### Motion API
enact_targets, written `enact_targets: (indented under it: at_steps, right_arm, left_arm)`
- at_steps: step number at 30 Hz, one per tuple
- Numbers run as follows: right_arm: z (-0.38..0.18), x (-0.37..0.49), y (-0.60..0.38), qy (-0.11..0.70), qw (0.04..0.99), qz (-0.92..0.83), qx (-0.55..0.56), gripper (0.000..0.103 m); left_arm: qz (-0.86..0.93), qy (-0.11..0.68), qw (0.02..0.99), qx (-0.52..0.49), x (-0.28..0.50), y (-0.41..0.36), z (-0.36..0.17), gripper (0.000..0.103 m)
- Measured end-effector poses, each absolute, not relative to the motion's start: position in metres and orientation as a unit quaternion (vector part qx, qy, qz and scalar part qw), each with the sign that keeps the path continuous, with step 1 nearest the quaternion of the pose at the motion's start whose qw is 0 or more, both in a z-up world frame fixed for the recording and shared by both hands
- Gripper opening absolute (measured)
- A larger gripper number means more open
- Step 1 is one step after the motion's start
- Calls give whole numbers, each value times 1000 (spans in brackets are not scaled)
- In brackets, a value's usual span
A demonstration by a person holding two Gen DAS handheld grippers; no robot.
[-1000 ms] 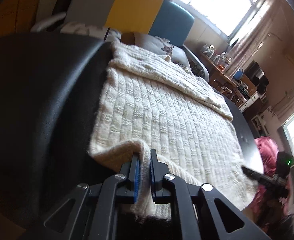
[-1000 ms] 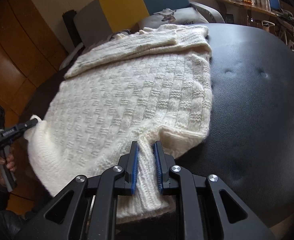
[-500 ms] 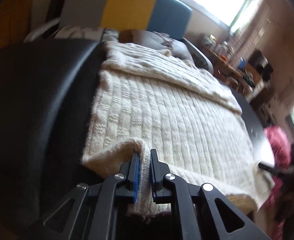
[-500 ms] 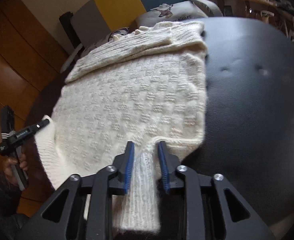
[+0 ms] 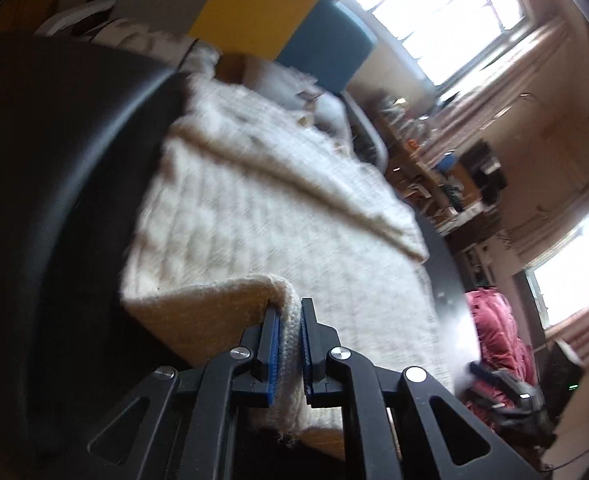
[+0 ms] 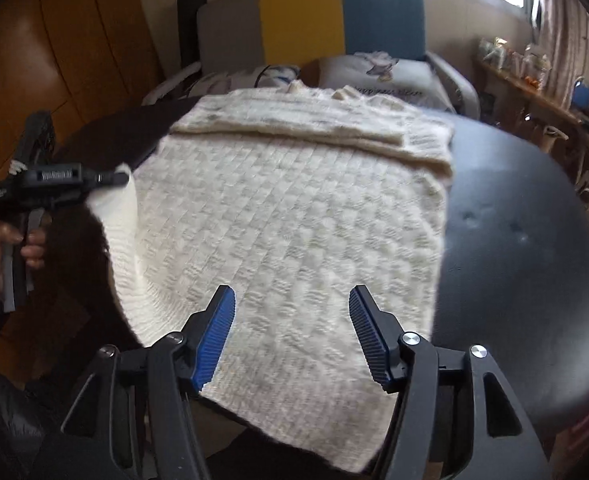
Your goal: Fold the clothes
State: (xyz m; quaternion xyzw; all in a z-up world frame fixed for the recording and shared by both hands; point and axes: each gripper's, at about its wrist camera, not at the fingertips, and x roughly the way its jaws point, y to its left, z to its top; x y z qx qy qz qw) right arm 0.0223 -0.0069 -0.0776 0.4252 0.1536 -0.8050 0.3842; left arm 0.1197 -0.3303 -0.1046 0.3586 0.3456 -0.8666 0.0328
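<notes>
A cream knitted sweater (image 6: pixel 294 216) lies spread over a round black padded surface (image 6: pixel 526 240), one sleeve folded across its far end. In the left wrist view my left gripper (image 5: pixel 290 316) is shut on the sweater (image 5: pixel 254 200) at its near hem corner, which is lifted into a fold. The right wrist view shows that left gripper (image 6: pixel 122 178) at the left, held by a hand (image 6: pixel 10 240), with the hem hanging from it. My right gripper (image 6: pixel 292 304) hovers above the near hem, its jaws opening; knit shows below the gap, untouched by the pads.
A sofa (image 6: pixel 334 28) with grey, yellow and blue back panels and a printed cushion (image 6: pixel 378 72) stands behind the black surface. A cluttered shelf (image 6: pixel 534 76) runs along the right under windows. A pink jacket (image 5: pixel 498 328) lies at the right. Wooden panels (image 6: pixel 54 60) are at the left.
My right gripper has let go of the near hem, spread its jaws wide and risen. My left gripper kept its grip and lifted its hem corner slightly.
</notes>
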Motion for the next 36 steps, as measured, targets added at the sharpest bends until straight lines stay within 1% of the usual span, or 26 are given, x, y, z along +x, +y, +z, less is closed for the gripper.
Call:
enact_targets:
  at_steps: [3, 5, 6, 8, 9, 12, 18, 20, 21, 22, 25, 29, 30, 31, 32, 34, 36]
  right_arm:
    - [-101, 24, -22, 198, 367, -794, 442, 63]
    - [-118, 20, -17, 211, 344, -792, 458, 63]
    - [-125, 17, -13, 207, 334, -791, 470, 63]
    - [-128, 13, 1, 172, 338, -793, 476, 63]
    - [-129, 12, 4, 169, 336, -794, 478, 61]
    - [-129, 7, 4, 182, 345, -781, 487, 61]
    - [-129, -8, -2, 198, 364, -753, 512, 62]
    - [-128, -11, -8, 215, 369, -740, 519, 62]
    - [-128, -12, -10, 223, 371, -735, 522, 62]
    - [-127, -13, -12, 230, 372, -731, 524, 62]
    - [-127, -14, -18, 251, 378, -717, 529, 62]
    - [-127, -16, -24, 268, 386, -702, 535, 65]
    - [-127, -16, -24, 269, 387, -700, 536, 65]
    - [-127, -16, -24, 269, 389, -699, 536, 65]
    - [-127, -17, -23, 268, 391, -699, 536, 66]
    - [-128, -20, -20, 255, 392, -702, 536, 68]
    - [-129, -23, -17, 242, 394, -707, 535, 70]
  left_arm:
    - [-866, 333, 34, 371, 106, -330, -100, 8]
    - [-863, 335, 38, 376, 98, -333, -100, 8]
    - [-857, 346, 39, 379, 94, -338, -103, 8]
    - [-847, 364, 45, 383, 88, -345, -108, 8]
    - [-845, 367, 50, 385, 85, -347, -110, 8]
    - [-850, 347, 57, 392, 80, -345, -112, 8]
    - [-876, 335, 42, 344, 87, -351, -82, 8]
    - [-883, 329, 42, 332, 85, -355, -70, 8]
    - [-887, 327, 42, 323, 83, -357, -64, 7]
    - [-891, 325, 41, 314, 80, -359, -57, 3]
    - [-903, 320, 34, 284, 74, -365, -34, 3]
    - [-907, 301, 48, 290, 61, -368, -17, 3]
    - [-906, 302, 37, 293, 61, -369, -15, 4]
    - [-907, 293, 30, 302, 61, -369, -16, 9]
    - [-908, 262, 40, 325, 62, -364, -19, 15]
    - [-908, 212, 59, 356, 65, -356, -31, 16]
    - [-907, 172, 41, 383, 70, -348, -48, 18]
